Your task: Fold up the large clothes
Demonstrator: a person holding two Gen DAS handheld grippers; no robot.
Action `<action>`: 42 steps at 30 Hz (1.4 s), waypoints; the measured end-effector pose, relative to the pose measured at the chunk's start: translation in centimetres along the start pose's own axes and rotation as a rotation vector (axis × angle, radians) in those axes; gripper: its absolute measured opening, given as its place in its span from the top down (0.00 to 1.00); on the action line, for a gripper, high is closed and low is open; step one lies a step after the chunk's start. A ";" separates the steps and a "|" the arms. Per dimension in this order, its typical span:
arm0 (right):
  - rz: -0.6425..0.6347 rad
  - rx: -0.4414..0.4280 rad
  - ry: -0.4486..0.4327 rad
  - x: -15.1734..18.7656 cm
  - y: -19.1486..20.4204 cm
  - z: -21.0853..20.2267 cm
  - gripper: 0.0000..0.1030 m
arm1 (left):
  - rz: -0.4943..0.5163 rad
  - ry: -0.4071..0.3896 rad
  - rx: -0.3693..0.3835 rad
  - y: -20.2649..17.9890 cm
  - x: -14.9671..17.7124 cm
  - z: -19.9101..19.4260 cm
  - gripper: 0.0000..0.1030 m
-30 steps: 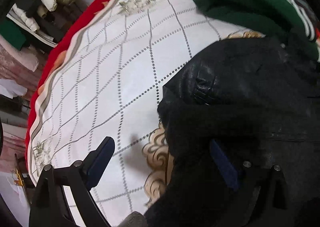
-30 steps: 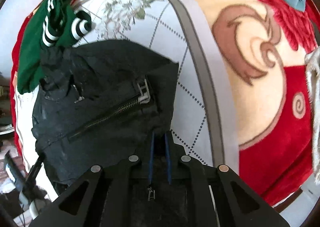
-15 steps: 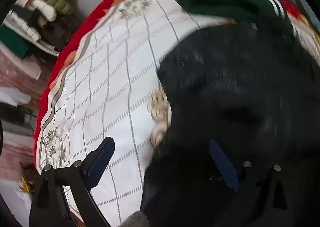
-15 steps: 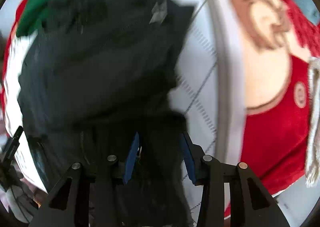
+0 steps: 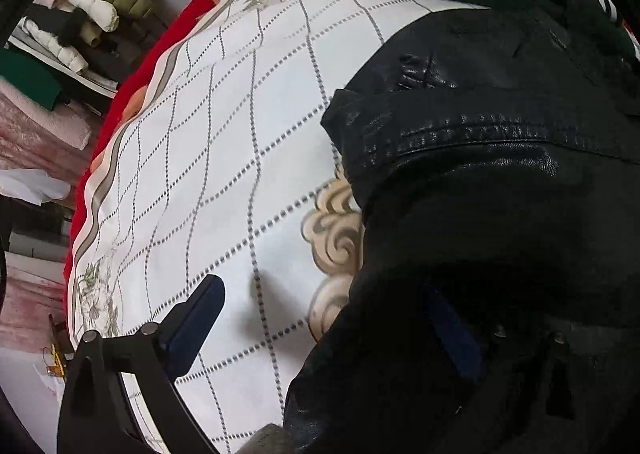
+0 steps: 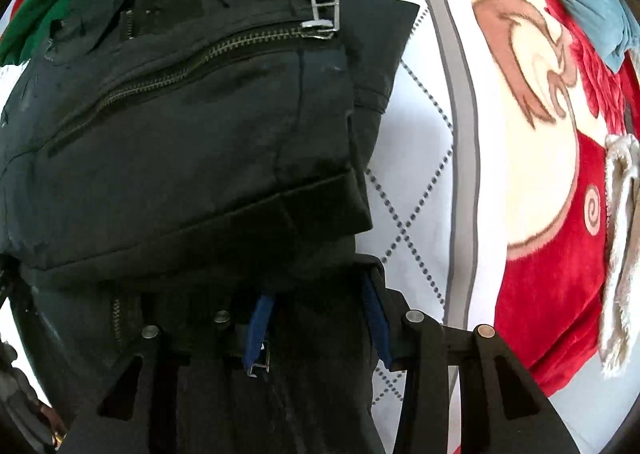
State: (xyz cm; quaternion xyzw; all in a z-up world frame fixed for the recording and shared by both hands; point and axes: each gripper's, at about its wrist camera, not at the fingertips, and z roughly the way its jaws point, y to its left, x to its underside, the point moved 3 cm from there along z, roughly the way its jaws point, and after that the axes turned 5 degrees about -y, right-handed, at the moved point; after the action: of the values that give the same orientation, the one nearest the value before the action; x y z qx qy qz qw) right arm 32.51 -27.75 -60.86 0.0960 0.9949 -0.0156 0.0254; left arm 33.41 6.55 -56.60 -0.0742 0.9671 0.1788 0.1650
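Your left gripper: released, jacket at 3 o'clock | your right gripper: released, jacket fabric between pads | no readable writing (zipper unbranded)

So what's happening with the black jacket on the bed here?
A person with a gripper in each hand is folding the black jacket on the checked bedspread. The right gripper stands open over the jacket's folded edge, fabric loose between its fingers. The left gripper is wide open at the jacket's other side, gripping nothing.
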 end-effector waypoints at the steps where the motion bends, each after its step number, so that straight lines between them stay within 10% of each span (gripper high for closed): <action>1: -0.007 -0.010 -0.004 -0.2 0.3 -0.2 0.57 | -0.005 -0.004 0.003 0.3 -0.3 0.2 0.00; 18: 0.129 -0.003 0.036 2.6 -4.5 -1.2 0.57 | 0.031 -0.001 0.027 1.0 -1.6 -0.1 0.00; 27: 0.140 -0.197 -0.022 4.4 -6.7 -6.4 0.56 | 0.021 -0.022 0.002 0.3 0.1 -4.7 0.00; 42: -0.019 -0.486 0.072 0.5 -16.2 -6.4 0.55 | 0.153 -0.063 -0.322 -12.7 9.9 -18.6 0.00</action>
State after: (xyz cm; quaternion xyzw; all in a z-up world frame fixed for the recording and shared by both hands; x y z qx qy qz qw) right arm 28.64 -43.34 -54.05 0.0783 0.9706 0.2274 0.0122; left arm 21.32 -12.90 -47.64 -0.0200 0.9231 0.3457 0.1672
